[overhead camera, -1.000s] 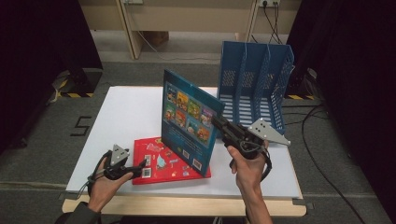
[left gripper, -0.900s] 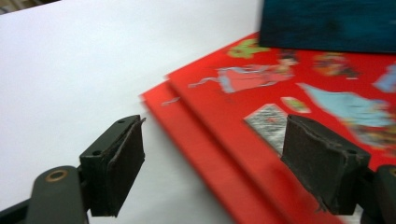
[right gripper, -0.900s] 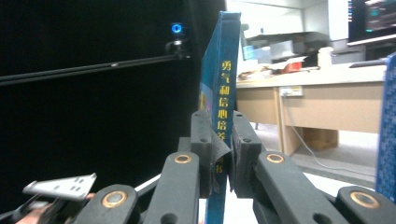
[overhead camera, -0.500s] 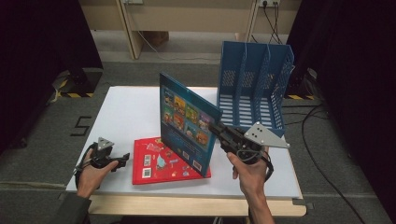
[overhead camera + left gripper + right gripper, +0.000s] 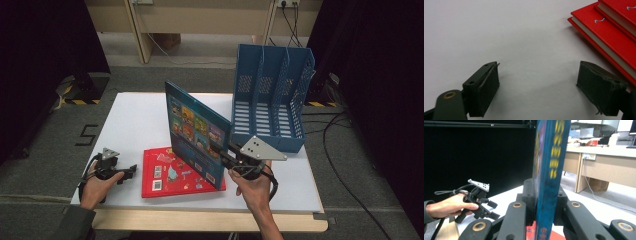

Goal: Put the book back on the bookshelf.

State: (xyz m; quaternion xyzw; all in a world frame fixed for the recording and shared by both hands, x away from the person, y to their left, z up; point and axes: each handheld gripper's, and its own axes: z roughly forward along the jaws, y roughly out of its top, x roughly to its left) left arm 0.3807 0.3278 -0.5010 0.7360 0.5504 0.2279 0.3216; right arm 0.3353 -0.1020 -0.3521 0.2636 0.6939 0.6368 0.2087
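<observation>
Your right gripper [image 5: 226,154] clamps the blue book [image 5: 197,132] upright between its jaws, ready for the file rack [image 5: 272,95] beyond; your left gripper [image 5: 131,171], jaws just widened and empty, rests beside the red books [image 5: 609,35].

A black "5" marks the floor [image 5: 88,134] left of the table — the book's [image 5: 551,170] yellow spine lettering is too blurred to read.
</observation>
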